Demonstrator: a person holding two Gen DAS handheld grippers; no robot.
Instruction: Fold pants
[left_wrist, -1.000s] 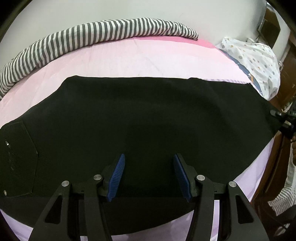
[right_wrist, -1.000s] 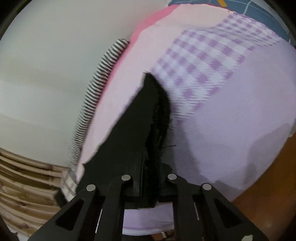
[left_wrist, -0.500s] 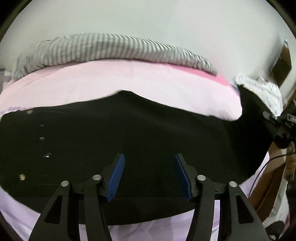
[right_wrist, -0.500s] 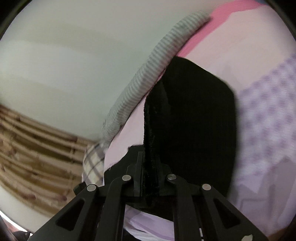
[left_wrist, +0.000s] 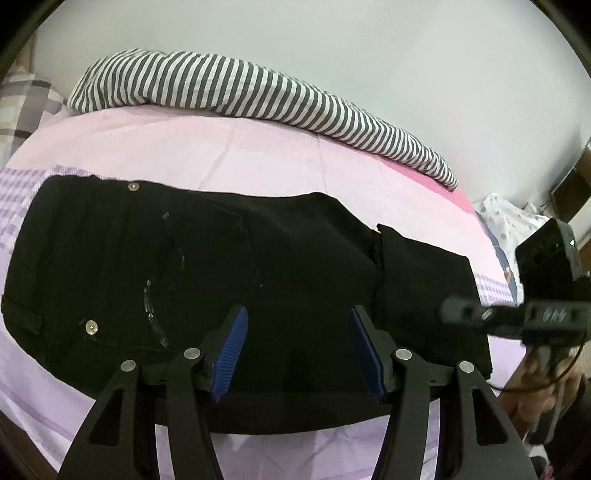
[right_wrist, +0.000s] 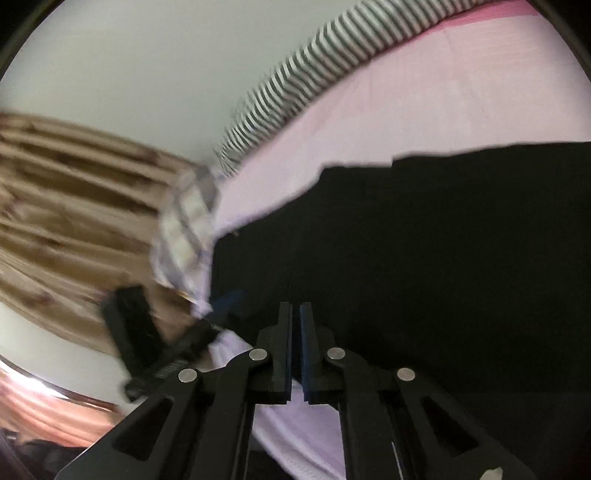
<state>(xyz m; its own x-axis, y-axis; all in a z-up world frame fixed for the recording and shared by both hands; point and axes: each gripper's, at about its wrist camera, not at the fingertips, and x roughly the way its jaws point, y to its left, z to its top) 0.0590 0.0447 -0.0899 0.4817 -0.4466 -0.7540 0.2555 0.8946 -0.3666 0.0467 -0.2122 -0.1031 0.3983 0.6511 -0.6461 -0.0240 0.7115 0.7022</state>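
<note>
Black pants (left_wrist: 207, 266) lie on the pink bed sheet (left_wrist: 258, 158), waistband with metal buttons at the left and the leg end folded over onto the right part (left_wrist: 424, 280). My left gripper (left_wrist: 297, 325) is open, its blue pads above the pants' near edge, holding nothing. My right gripper (right_wrist: 295, 325) has its jaws nearly together with a thin gap and no cloth between them, just off the pants (right_wrist: 424, 258). The right gripper also shows at the right edge of the left wrist view (left_wrist: 546, 295).
A grey-and-white striped bolster (left_wrist: 258, 92) lies along the far side of the bed by the white wall. A spotted white pillow (left_wrist: 509, 218) is at the far right. A checked cloth (right_wrist: 188, 221) and wood panelling (right_wrist: 74, 206) stand left in the right wrist view.
My right gripper carried the pant leg end over onto the rest of the pants and let it go. The left gripper's view swung left, toward the waistband.
</note>
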